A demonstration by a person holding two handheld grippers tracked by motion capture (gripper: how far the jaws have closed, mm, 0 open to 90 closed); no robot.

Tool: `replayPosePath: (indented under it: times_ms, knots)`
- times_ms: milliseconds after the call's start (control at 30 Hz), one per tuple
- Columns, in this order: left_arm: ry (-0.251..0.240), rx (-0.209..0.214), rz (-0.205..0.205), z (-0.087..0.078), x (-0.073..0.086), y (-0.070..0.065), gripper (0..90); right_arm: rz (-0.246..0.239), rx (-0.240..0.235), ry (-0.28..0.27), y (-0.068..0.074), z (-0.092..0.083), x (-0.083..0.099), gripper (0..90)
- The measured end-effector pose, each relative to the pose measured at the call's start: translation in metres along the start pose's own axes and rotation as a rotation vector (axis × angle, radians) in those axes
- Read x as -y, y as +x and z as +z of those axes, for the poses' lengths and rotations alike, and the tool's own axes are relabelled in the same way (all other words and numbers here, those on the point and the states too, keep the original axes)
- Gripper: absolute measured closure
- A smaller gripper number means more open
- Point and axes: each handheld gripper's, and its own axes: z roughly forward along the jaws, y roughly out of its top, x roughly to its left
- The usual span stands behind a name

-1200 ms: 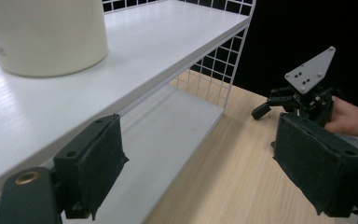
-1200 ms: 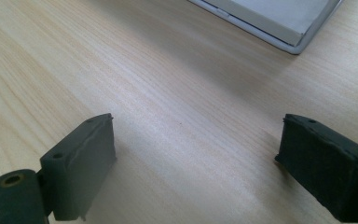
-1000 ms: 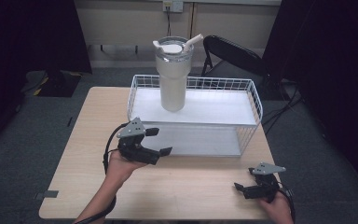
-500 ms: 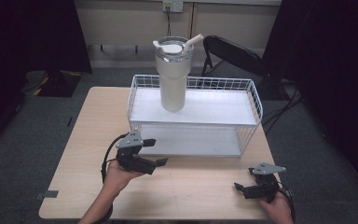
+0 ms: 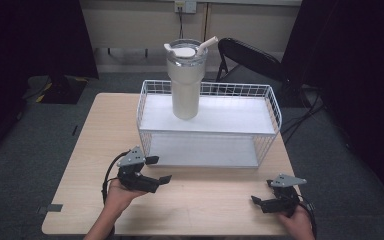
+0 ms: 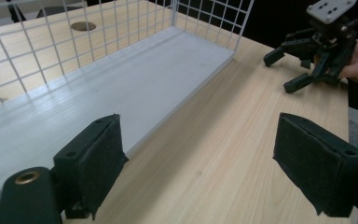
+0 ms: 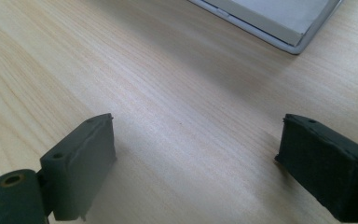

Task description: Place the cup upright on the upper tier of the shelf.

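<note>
A cream tumbler [image 5: 185,80] with a lid and straw stands upright on the top shelf of a white wire rack [image 5: 208,122] at the table's far middle. My left gripper [image 5: 157,169] is open and empty, held low near the rack's front left corner. In the left gripper view its jaws frame the rack's lower shelf [image 6: 121,84] and bare wood. My right gripper [image 5: 261,198] rests open and empty near the front right edge of the table; the same right gripper [image 6: 292,65] appears far off in the left gripper view. The rack's corner [image 7: 279,23] lies ahead of the right jaws.
The light wooden table [image 5: 95,145] has bare wood left of the rack and along the front. A black folding chair [image 5: 250,57] stands behind the table. Dark curtains hang on both sides. A strip of tape [image 5: 50,208] marks the front left table edge.
My left gripper has drawn back toward the front edge and lower over the table. The right gripper has stayed where it was.
</note>
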Motion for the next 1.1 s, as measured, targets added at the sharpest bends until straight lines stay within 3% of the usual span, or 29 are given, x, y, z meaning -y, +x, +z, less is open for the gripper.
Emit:
replayPosePath:
  times_ms: [167,767,1100]
  knots:
    - [-0.002,-0.011,-0.022,-0.003,0.011,0.004,15.2,0.0,0.0,0.0,0.0,0.0,0.0,10.0]
    - [0.078,-0.095,-0.056,-0.011,0.058,0.024,15.7,0.0,0.0,0.0,0.0,0.0,0.0,10.0]
    - [0.141,-0.119,-0.008,-0.013,0.069,0.025,16.4,0.001,0.0,0.0,0.0,0.0,0.0,10.0]
